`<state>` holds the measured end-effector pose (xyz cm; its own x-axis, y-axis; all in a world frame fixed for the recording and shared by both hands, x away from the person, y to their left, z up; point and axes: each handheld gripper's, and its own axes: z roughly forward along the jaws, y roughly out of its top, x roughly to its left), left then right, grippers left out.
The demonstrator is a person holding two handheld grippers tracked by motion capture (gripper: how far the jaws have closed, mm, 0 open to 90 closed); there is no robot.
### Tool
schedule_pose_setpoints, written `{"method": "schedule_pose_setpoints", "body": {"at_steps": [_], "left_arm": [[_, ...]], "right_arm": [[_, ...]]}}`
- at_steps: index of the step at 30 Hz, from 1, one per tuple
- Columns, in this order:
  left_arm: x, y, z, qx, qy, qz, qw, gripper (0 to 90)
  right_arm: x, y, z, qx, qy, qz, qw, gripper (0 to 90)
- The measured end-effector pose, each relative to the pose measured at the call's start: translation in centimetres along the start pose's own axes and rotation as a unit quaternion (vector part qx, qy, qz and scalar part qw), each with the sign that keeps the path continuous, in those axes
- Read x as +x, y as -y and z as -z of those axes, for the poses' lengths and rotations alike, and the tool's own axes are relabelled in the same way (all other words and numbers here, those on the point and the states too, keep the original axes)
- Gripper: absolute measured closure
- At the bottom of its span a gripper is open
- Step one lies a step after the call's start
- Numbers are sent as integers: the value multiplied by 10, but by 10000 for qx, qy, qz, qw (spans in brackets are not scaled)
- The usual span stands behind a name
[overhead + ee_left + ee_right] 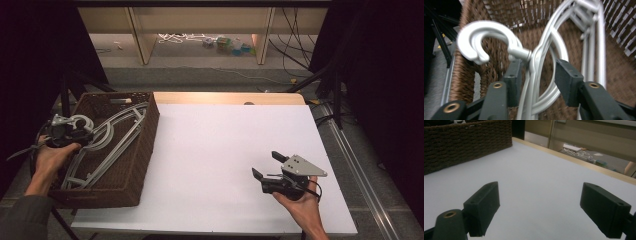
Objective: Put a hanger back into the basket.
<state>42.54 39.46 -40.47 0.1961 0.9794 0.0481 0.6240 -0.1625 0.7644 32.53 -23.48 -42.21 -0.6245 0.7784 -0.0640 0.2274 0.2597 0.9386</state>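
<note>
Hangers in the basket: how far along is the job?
Done: nothing yet lies on the white table. In hand: the left tongs straddle the neck of a grey hanger below its hook, inside the wicker basket; jaws apart, right pad clear of it. Left: several hangers sit in the basket; the right tongs wait open over the table.

lab: black curtains (30, 45), floor cables (295, 30)

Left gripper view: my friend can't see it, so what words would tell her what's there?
Two black jaws of the left gripper stand apart around the neck of a silver plastic hanger, whose hook curls to the left. More silver hangers lie behind it in a brown wicker basket.
</note>
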Motion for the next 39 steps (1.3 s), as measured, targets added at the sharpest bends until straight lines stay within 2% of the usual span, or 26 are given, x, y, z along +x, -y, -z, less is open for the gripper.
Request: {"method": "schedule_pose_setpoints", "body": {"at_steps": [2,6,7,9,10,11,12,13,15,18,19,21,23,24,26,27,28,29,31,32,37,38,39], "left_arm": [[-5,-3,8,-239,73,263,9993,469],[-18,-6,28,-600,234,483,9968,383],[-21,-7,33,-686,281,525,9959,368],[-28,-7,45,-899,460,680,9926,350],[-31,-7,51,-1012,536,776,9904,345],[-34,-7,56,-1093,635,843,9884,343],[-38,-7,59,-1193,795,928,9853,339],[-41,-6,62,-1256,862,961,9836,337],[-51,-6,69,-1347,928,867,9827,329],[-65,-4,77,-1508,1055,802,9796,323],[-72,-4,79,-1572,1118,769,9782,320],[-81,-3,81,-1651,1210,731,9761,301],[-92,-3,83,-1770,1320,696,9728,291],[-98,-3,83,-1833,1411,595,9711,292],[-110,-2,82,-1879,1452,427,9705,285],[-114,-2,82,-1882,1498,400,9698,271],[-119,-1,82,-1889,1567,413,9685,251],[-124,0,82,-1900,1625,413,9674,231],[-132,1,81,-2000,1751,410,9631,222],[-136,2,81,-2008,1804,437,9619,210],[-157,5,81,-2081,1969,372,9573,185],[-162,6,80,-2127,2006,342,9557,185],[-166,7,80,-2091,2027,286,9562,185]], "right_arm": [[0,0,0,2,16,14,10000,169],[1,-1,1,12,-2,7,10000,168],[2,-1,2,36,-35,-58,10000,168],[3,-1,2,-17,-39,-93,9999,168],[2,-2,2,-45,-32,2,10000,168],[2,-2,3,-50,-19,2,10000,168],[3,-2,3,-50,-26,-4,10000,167],[4,-2,3,-60,-24,-7,10000,167],[4,-1,2,-115,-1,-23,9999,167],[6,-1,4,-96,-67,-110,9999,165],[5,-1,3,-156,-32,-38,9999,165],[5,-1,4,-106,-71,-86,9999,164],[5,-1,4,-159,-61,-65,9998,163],[5,0,4,-172,-63,-54,9998,162],[7,0,6,-74,-122,-126,9998,162],[8,1,4,-234,-154,-132,9995,160],[8,1,3,-278,-143,-94,9995,161],[9,1,4,-206,-154,-142,9996,161],[10,1,5,-143,-130,-119,9997,161],[10,1,5,-150,-126,-109,9997,161],[13,1,6,-184,-156,-131,9996,161],[13,1,6,-192,-170,-131,9996,161],[13,2,6,-194,-162,-126,9996,161]]}}
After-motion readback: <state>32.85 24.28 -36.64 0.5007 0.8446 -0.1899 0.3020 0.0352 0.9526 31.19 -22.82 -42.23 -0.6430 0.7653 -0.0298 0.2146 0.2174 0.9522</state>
